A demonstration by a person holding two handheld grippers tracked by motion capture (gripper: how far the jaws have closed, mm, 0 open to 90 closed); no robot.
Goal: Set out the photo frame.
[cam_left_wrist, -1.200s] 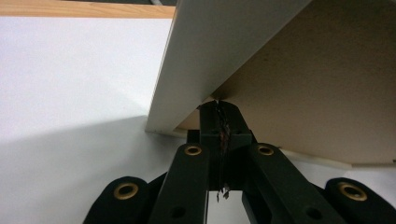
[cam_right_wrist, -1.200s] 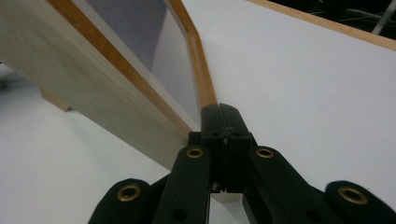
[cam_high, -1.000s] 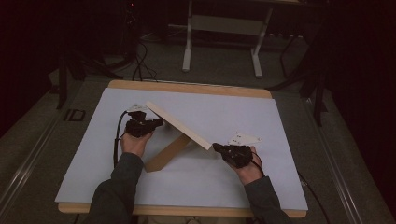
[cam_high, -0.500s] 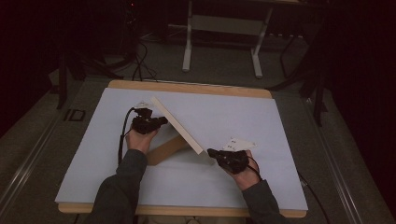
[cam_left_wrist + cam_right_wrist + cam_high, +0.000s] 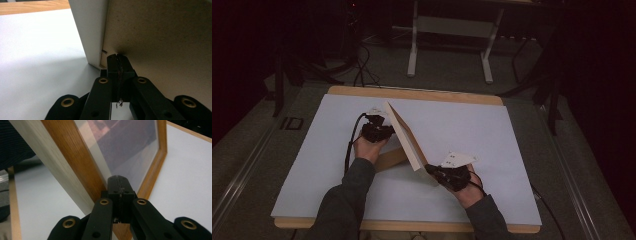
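A wooden picture frame [image 5: 408,142] stands tilted on edge on the white sheet [image 5: 492,130], with a wooden support piece [image 5: 387,159] leaning out from its left side. My left gripper [image 5: 384,131] is shut, its tips against the frame's brown back board [image 5: 162,37], beside the pale frame edge [image 5: 90,32]. At the frame's near end my right gripper [image 5: 433,171] is shut too. In the right gripper view its tips [image 5: 118,178] meet the orange-brown moulding [image 5: 75,162], next to the glass [image 5: 125,145]. Nothing shows between either pair of jaws.
The white sheet covers a wooden table whose edge [image 5: 412,94] shows at the back. A white metal stand [image 5: 447,30] and cables [image 5: 362,65] sit on the grey floor beyond. Both forearms enter from the bottom.
The frame has swung so that its near end comes closer to the person. My left gripper has moved right along its back, and my right gripper has moved left and nearer.
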